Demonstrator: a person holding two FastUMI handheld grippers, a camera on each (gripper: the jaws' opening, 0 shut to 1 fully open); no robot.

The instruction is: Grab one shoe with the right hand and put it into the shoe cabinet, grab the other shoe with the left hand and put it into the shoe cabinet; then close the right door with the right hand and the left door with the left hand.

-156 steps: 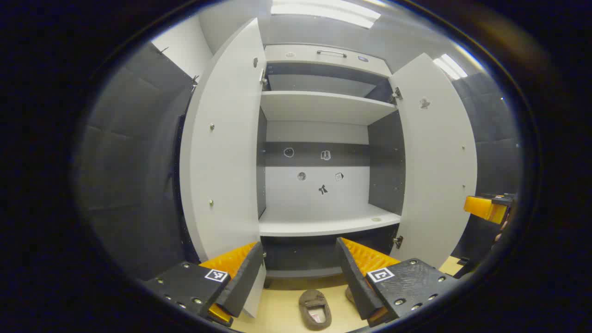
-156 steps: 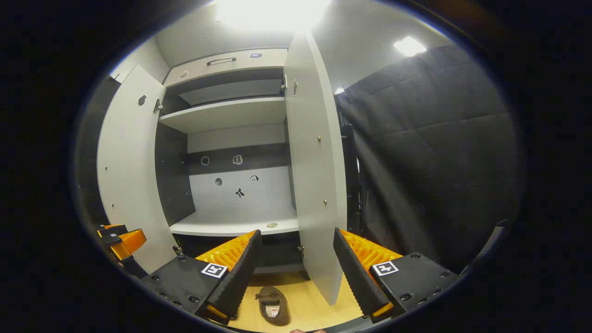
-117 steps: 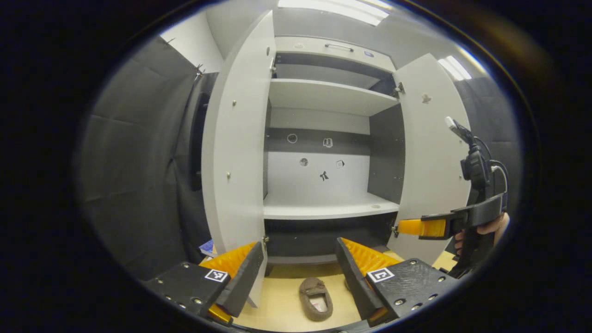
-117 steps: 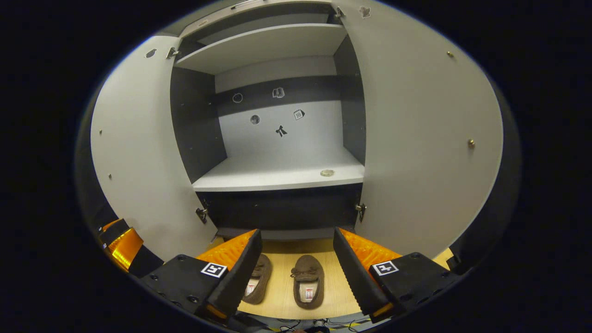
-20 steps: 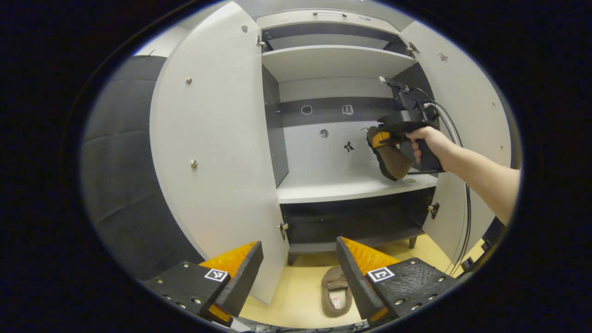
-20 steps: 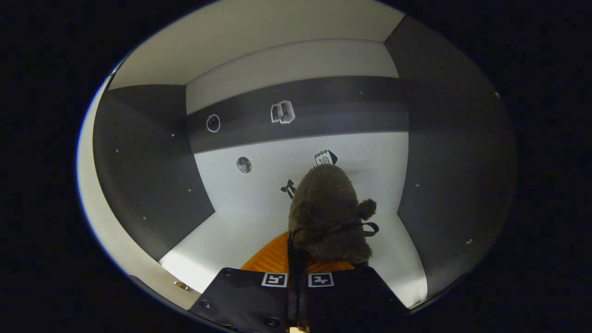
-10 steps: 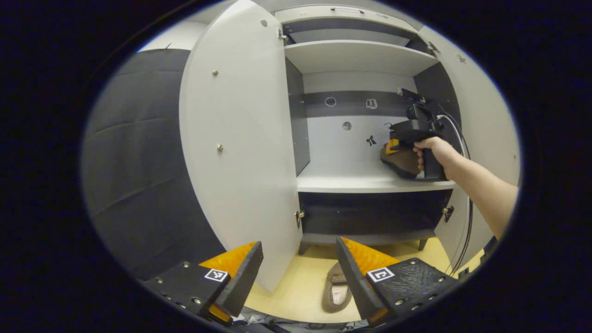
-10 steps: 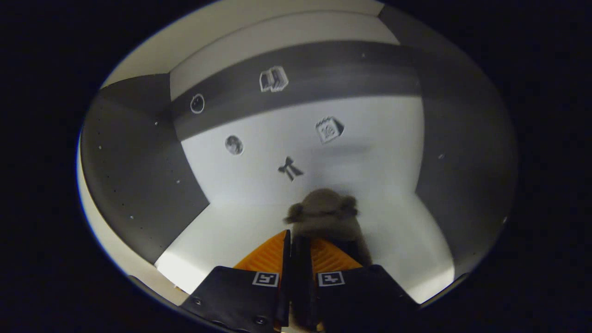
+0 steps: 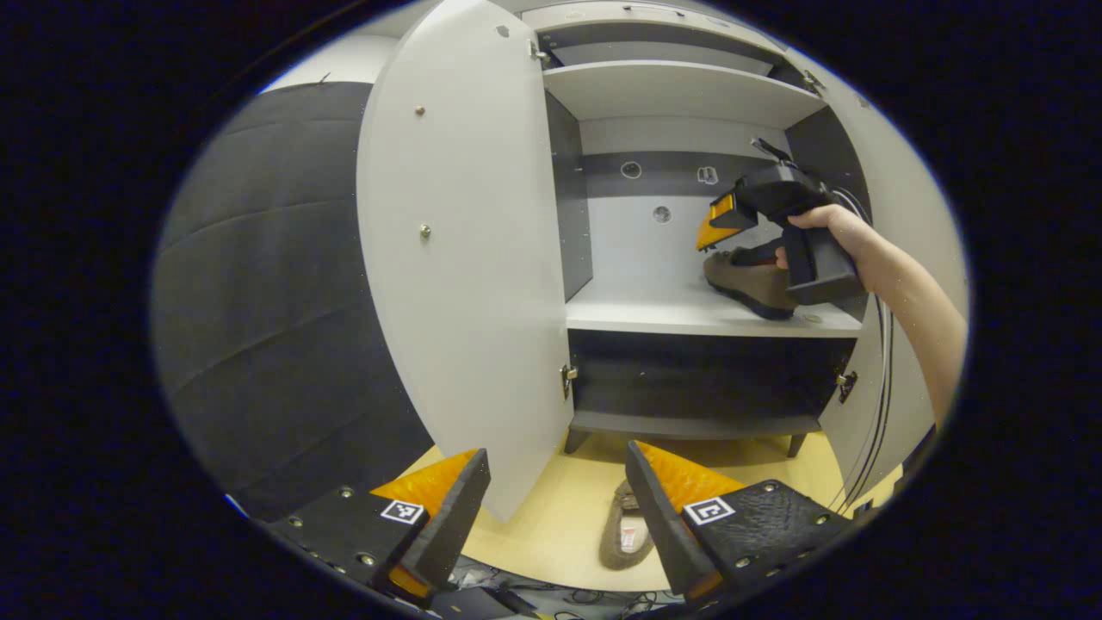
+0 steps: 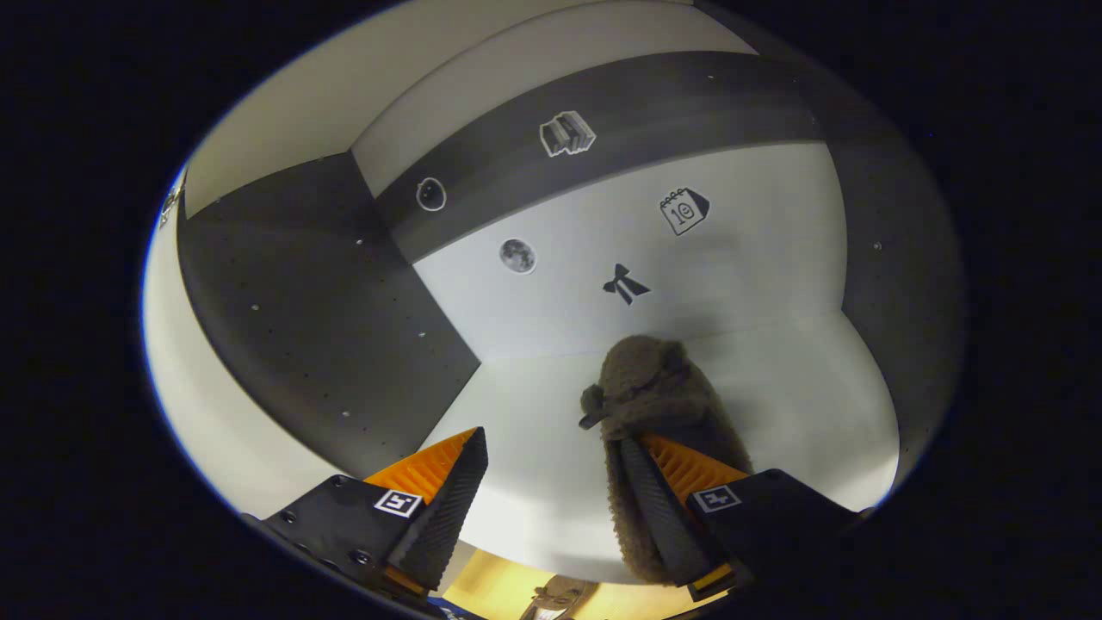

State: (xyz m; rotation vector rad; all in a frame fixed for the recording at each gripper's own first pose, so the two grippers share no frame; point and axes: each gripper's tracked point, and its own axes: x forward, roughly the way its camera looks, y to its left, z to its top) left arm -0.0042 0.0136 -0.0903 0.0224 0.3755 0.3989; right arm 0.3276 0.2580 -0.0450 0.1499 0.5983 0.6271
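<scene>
Above shelved shoe [image 10: 654, 396]: right gripper [image 10: 551, 482] angled down, spread.

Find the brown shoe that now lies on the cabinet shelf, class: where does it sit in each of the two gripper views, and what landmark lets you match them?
Left gripper view: shoe at right of centre, on the shelf, under the right gripper.
Right gripper view: shoe low and right of centre, by the open gripper's right finger.
Shared landmark: round moon sticker on the cabinet's back wall.
</scene>
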